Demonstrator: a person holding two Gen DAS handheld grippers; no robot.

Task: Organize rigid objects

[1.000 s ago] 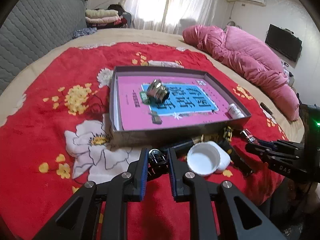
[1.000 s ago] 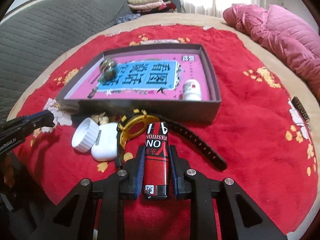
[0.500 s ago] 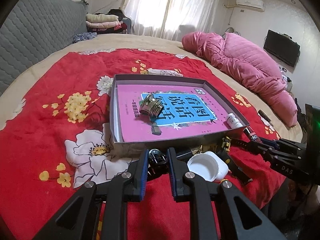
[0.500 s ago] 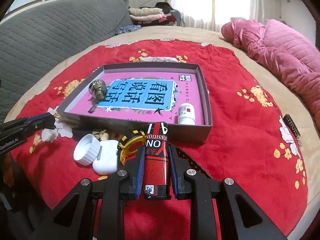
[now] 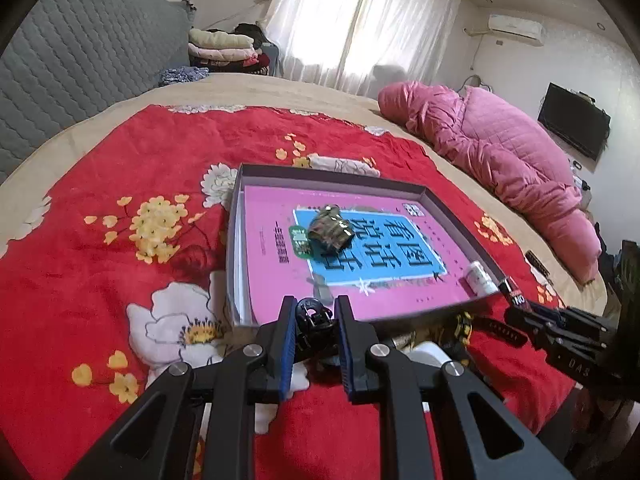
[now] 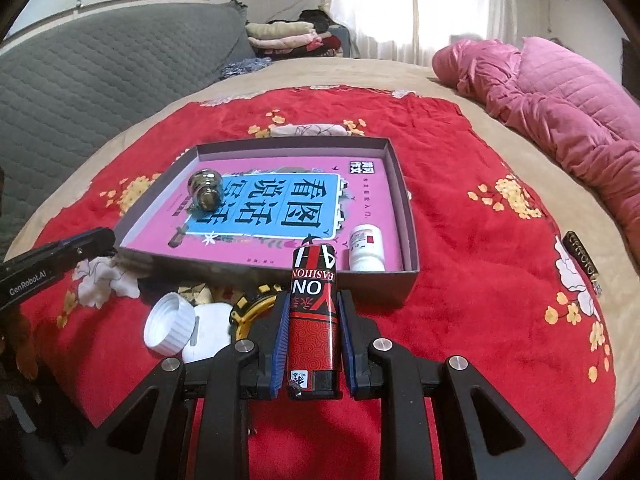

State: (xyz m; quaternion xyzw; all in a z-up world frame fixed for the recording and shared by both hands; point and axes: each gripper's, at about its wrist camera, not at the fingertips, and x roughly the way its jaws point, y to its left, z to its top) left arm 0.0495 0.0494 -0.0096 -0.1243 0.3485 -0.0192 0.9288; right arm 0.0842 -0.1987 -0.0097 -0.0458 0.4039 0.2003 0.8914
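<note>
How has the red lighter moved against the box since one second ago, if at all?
Yes, it moved. Held in the right gripper, the red lighter came toward the box: its tip was short of the near wall, now it overlaps that wall.

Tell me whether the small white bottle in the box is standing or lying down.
Lying down. The white bottle rests on its side on the pink book cover, in the box near corner, label facing up.

The small dark thing (image 5: pixel 314 320) between the left gripper's (image 5: pixel 314 312) fingers is too blurred to name; the white case (image 5: pixel 430 354) hides behind them.
</note>
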